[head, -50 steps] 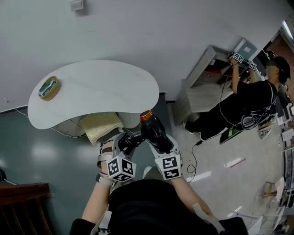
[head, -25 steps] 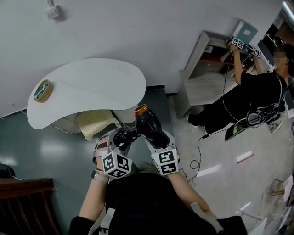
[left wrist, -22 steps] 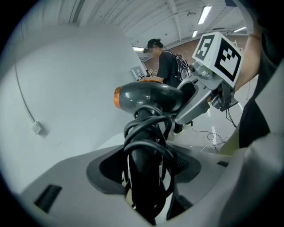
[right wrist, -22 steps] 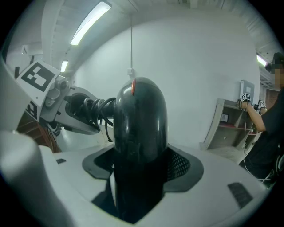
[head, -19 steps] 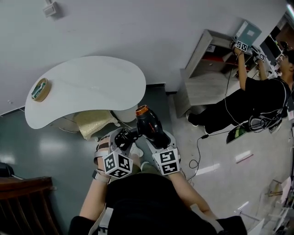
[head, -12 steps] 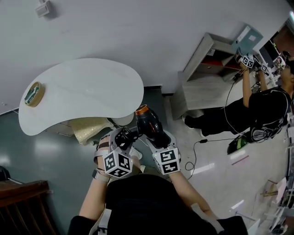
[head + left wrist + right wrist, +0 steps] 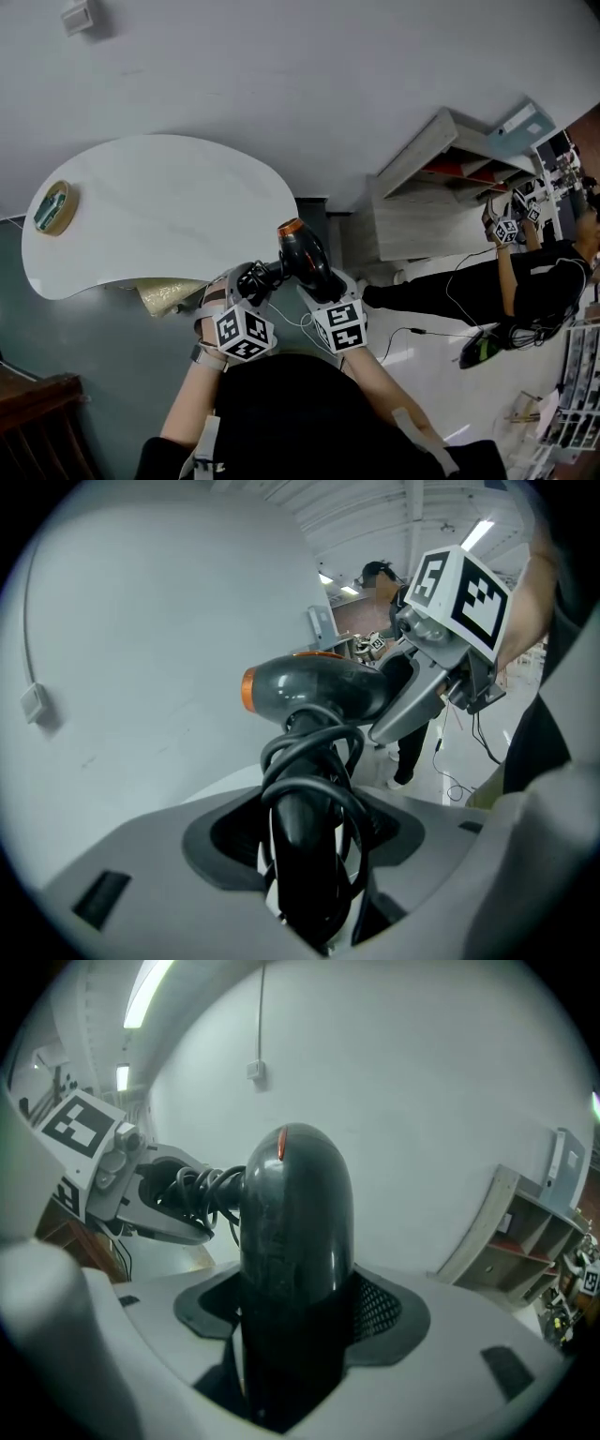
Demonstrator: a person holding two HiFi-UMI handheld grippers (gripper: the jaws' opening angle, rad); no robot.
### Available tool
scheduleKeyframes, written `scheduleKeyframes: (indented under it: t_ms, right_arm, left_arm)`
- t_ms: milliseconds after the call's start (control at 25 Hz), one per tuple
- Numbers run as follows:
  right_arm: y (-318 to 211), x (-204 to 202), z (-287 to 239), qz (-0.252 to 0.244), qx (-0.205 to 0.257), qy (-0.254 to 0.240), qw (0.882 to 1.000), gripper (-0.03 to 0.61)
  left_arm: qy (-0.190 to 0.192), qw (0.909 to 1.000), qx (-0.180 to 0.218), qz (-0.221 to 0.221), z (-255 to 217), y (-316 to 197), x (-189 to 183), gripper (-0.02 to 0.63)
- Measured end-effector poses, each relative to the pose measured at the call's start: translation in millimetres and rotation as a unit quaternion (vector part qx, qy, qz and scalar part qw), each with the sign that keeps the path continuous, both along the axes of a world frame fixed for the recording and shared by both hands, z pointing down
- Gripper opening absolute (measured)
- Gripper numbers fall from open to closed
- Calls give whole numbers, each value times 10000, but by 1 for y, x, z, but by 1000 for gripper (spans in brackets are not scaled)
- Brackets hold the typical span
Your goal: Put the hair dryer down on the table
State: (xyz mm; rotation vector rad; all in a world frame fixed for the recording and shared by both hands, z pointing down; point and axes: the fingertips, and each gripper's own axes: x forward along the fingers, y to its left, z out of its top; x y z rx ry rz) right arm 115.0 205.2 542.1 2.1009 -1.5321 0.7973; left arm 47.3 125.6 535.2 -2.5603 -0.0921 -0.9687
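- The hair dryer (image 7: 302, 258), dark grey with an orange ring at its mouth, is held in the air between both tools and is not on the table.
- The left gripper (image 7: 251, 281) is clamped on the dryer's handle. In the left gripper view the handle fills the gap between the jaws.
- A black cord (image 7: 311, 761) is wound round the handle just ahead of those jaws. Its plug and the foot of the handle are buried in the grip and cannot be made out.
- The right gripper (image 7: 325, 286) is closed on the rear of the dryer's barrel. In the right gripper view the barrel blocks the jaw tips, and only a strip of mesh shows beside it.
- The white curved table (image 7: 159, 211) lies ahead and to the left of both grippers. The dryer's orange mouth is near the table's closest edge, with floor under it.
- A roll of tape (image 7: 49, 208) sits at the table's far end, well apart from the tools.
- A yellowish bundle (image 7: 169, 292) pokes out from under the tabletop beside the left gripper, mostly hidden, and what it is cannot be told.
- Off to the right of the right gripper stands a grey shelf unit (image 7: 427, 202). Further right, another person (image 7: 525, 286) is partly cut off by the picture's edge.
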Motion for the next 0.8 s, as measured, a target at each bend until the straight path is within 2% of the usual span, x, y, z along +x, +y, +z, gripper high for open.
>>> scheduleKeyframes:
  t_ms: [200, 480, 800]
  right_arm:
    - [-46, 26, -2, -235, -83, 24, 9997, 318]
    - [-95, 37, 3, -795, -264, -65, 9965, 318]
    - [-162, 52, 16, -1715, -466, -219, 9838, 318]
  left_arm:
    - [37, 9997, -96, -200, 0, -43, 22, 266]
    - [-23, 9968, -312, -735, 6, -84, 26, 266]
    - [-166, 9850, -493, -1645, 18, -135, 30, 267]
